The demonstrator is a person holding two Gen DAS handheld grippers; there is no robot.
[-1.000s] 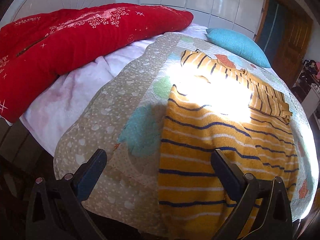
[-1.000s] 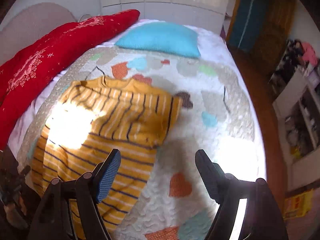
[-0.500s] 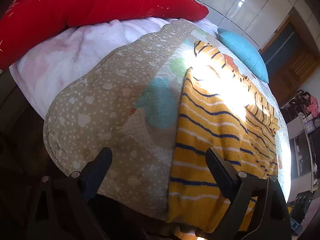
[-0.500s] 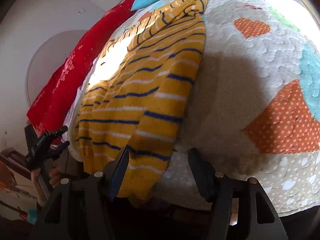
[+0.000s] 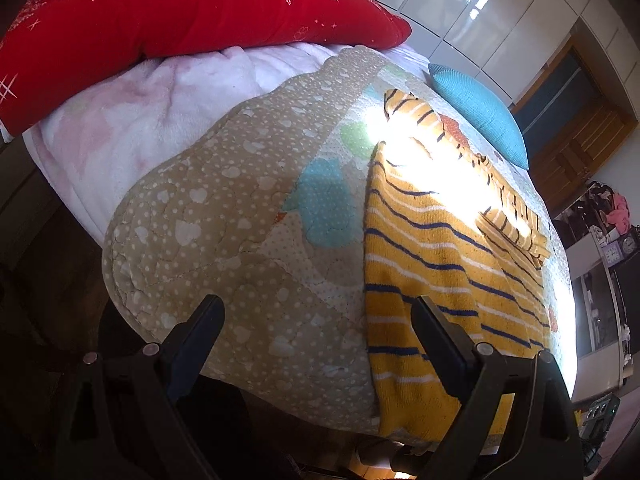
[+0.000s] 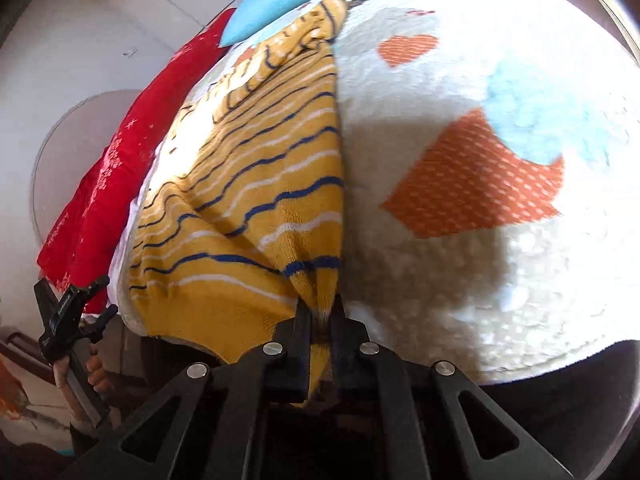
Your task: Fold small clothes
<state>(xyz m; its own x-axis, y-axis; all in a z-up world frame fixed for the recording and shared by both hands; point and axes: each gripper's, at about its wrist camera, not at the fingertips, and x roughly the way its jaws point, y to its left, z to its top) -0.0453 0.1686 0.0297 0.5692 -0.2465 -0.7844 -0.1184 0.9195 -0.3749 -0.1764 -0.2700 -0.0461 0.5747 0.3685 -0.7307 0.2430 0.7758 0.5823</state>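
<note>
Ok so the right gripper [image 6: 320, 312] just bit down. A second ago its fingers were wide apart over the quilt [image 6: 460, 240] with nothing between them; half a second ago they'd dropped to the bed's edge and were straddling the sweater's hem. Now they're pinched together on the sweater [image 6: 256, 184], right at the near corner of the hem, at about 6 o'clock in the right wrist view. You can see the knit bunching into a ridge that runs from the fingers up toward 11 o'clock, so the cloth is really caught, not just brushed.

The left gripper [image 5: 316, 320] hasn't grabbed anything yet. Its fingers are spread wide at the bed's edge, one finger [image 5: 200, 332] over bare quilt at 7 o'clock, the other [image 5: 440, 336] lying across the sweater's left edge at around 5 o'clock. It barely shifted over the last half second, basically just parked there. In the right view I can spot it at 8 o'clock, a hand [image 6: 86, 376] wrapped around its handle.

The sweater itself lies flat on the quilt, hem hanging over the near edge, sleeves already tucked across the top near the blue pillow [image 5: 480, 112], with the red pillow [image 5: 180, 16] off at 11.

What it means, I reckon: one hem corner is secured, so the bottom-up fold can't start until the left side closes on its corner too.
</note>
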